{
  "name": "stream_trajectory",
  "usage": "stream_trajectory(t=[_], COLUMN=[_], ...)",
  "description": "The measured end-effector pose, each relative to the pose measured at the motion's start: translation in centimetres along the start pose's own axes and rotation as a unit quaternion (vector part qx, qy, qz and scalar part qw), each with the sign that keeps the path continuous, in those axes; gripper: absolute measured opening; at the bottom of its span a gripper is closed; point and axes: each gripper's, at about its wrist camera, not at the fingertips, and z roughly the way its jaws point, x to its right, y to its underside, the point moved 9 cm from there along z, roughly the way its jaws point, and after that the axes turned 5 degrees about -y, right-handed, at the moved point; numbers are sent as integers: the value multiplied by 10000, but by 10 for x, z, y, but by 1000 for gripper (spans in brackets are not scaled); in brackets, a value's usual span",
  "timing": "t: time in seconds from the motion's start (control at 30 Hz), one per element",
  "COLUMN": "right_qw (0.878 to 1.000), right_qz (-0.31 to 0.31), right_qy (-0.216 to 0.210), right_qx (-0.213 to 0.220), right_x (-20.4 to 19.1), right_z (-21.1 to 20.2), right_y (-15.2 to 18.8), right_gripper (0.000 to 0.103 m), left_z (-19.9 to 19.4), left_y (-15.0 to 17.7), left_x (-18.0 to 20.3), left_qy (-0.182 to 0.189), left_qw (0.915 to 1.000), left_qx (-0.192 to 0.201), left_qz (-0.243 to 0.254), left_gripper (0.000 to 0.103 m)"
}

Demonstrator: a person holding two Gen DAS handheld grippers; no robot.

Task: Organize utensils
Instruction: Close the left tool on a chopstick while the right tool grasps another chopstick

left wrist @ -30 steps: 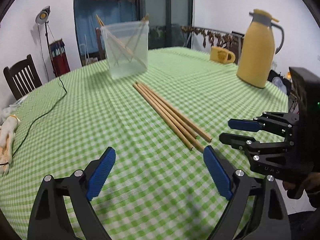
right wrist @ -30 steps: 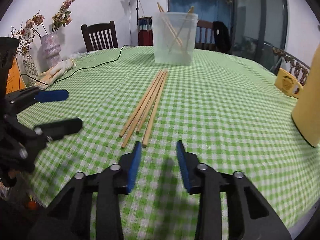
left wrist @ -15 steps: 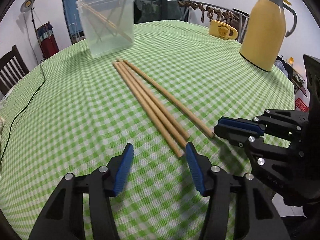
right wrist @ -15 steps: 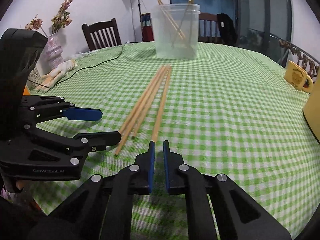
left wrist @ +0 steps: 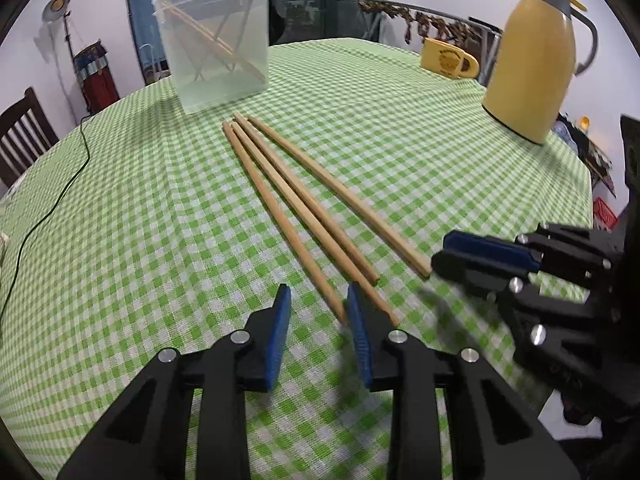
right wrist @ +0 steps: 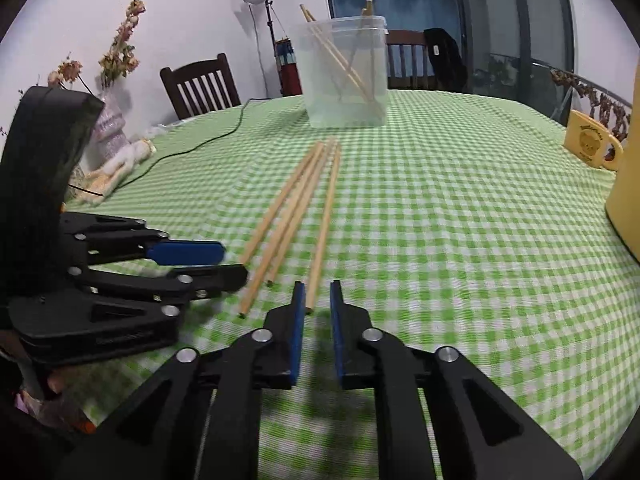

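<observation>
Several wooden chopsticks lie side by side on the green checked tablecloth; they also show in the right wrist view. A clear plastic container holding more chopsticks stands beyond them, also in the right wrist view. My left gripper is partly open and empty, its tips at the near end of the leftmost chopstick. My right gripper is narrowly open and empty, its tips at the near end of the rightmost chopstick. Each gripper shows in the other's view, the right and the left.
A yellow thermos jug and a yellow mug stand at the far right. A black cable runs over the table's left side. A dark wooden chair, a vase of dried flowers and a cloth toy are at the left.
Both grippers have moved forward to the near ends of the chopsticks. My left gripper has narrowed a lot. My right gripper closed nearly shut, then opened slightly.
</observation>
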Motion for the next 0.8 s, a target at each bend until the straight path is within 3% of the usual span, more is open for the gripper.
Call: stream_trajectory(t=[0.1, 0.17, 0.3, 0.37, 0.5, 0.8], right_qw=[10000, 9999, 9993, 9986, 9982, 9940], right_qz=[-44, -83, -165, -252, -307, -779], right_qy=[28, 22, 180, 366, 438, 568], right_qx=[-41, -108, -288, -298, -265, 519], right_x=[-2, -4, -5, -5, -7, -24], right_z=[2, 5, 13, 16, 14, -38], right_y=[-3, -2, 1, 1, 1, -39], right_gripper=[22, 26, 26, 10, 8, 7], left_z=[0, -2, -7, -13, -32, -95], left_y=[0, 2, 6, 6, 6, -11], left_x=[1, 6, 10, 9, 2, -27], left_qy=[-94, -154, -121, -158, -217, -532], left_qw=[9999, 9997, 9994, 9994, 9992, 9933], left_qx=[7, 8, -23, 56, 297, 1027], left_qz=[-44, 201, 323, 315, 176, 4], left_gripper=[24, 6, 4, 4, 2, 0])
